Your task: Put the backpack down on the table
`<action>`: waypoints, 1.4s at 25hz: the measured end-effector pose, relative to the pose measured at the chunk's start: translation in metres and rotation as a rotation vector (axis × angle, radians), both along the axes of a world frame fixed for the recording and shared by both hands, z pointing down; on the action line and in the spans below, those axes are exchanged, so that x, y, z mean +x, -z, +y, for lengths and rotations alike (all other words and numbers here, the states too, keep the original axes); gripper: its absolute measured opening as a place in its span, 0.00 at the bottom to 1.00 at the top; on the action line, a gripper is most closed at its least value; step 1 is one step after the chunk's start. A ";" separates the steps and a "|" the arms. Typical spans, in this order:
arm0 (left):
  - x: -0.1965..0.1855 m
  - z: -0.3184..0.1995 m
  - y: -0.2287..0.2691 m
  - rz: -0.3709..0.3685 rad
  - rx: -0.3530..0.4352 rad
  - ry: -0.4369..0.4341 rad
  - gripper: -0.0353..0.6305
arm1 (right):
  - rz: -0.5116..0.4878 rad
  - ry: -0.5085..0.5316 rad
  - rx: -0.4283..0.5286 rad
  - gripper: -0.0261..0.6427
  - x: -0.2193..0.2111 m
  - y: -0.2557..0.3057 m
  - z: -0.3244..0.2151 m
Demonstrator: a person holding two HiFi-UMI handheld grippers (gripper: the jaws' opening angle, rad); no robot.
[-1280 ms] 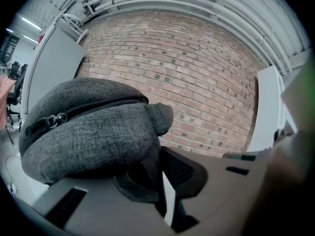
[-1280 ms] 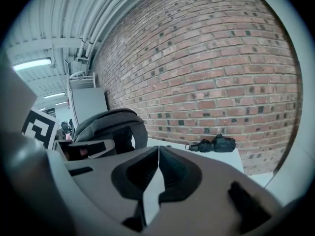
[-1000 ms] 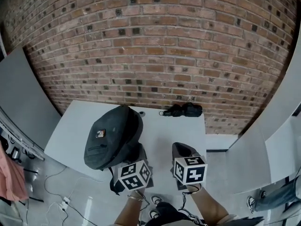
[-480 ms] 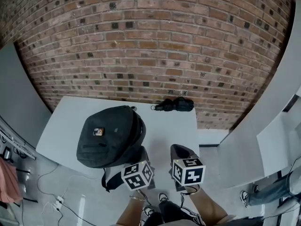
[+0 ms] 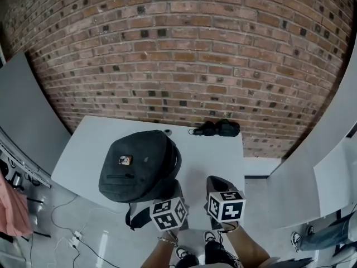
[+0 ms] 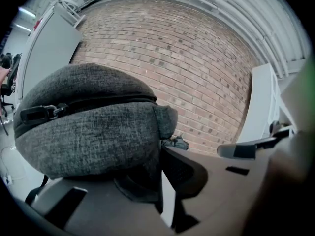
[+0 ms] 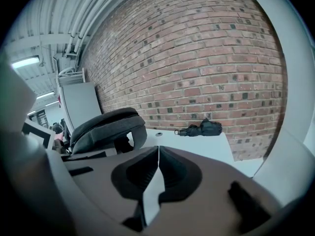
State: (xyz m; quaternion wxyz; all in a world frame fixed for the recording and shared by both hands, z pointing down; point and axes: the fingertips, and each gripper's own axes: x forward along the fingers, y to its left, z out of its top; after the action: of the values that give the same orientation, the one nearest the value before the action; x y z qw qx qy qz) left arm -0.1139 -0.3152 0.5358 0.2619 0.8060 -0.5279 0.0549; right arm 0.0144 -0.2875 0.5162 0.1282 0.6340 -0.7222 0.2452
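Note:
A dark grey backpack (image 5: 139, 166) sits upright on the white table (image 5: 215, 155), near its front left edge, with a strap hanging over that edge. My left gripper (image 5: 170, 187) is at the backpack's near side. In the left gripper view, my left gripper (image 6: 160, 154) is shut on a fold of the backpack's (image 6: 88, 127) dark fabric. My right gripper (image 5: 215, 182) is to the right of the backpack, over the table's front edge. Its jaws (image 7: 158, 149) are shut with nothing between them. The backpack (image 7: 106, 127) lies to its left.
A black folded bundle (image 5: 217, 128) lies at the table's far edge by the brick wall (image 5: 184, 54). A small round thing (image 5: 168, 132) sits behind the backpack. Grey partition panels (image 5: 25, 116) flank the table, and cables (image 5: 72, 239) lie on the floor at the left.
The backpack has come down slightly with my left gripper and sits lower on the table. My right gripper has also sunk a little. Both jaws stand as before.

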 end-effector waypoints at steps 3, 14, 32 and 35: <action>0.003 0.001 -0.003 0.015 -0.025 0.018 0.11 | -0.009 0.017 -0.005 0.08 0.004 0.000 -0.002; 0.021 -0.010 -0.023 -0.004 -0.083 0.069 0.11 | -0.058 0.040 -0.053 0.08 0.029 -0.025 -0.014; 0.065 -0.052 -0.068 -0.029 -0.166 0.124 0.11 | -0.099 0.071 -0.141 0.08 0.063 -0.082 -0.054; 0.072 -0.062 -0.077 -0.032 -0.184 0.125 0.11 | -0.100 0.075 -0.149 0.08 0.066 -0.091 -0.064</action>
State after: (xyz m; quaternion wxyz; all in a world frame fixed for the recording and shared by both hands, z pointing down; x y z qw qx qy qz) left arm -0.0419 -0.3775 0.6125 0.3291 0.7431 -0.5741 0.0995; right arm 0.0799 -0.3516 0.6070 0.1481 0.5820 -0.7308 0.3245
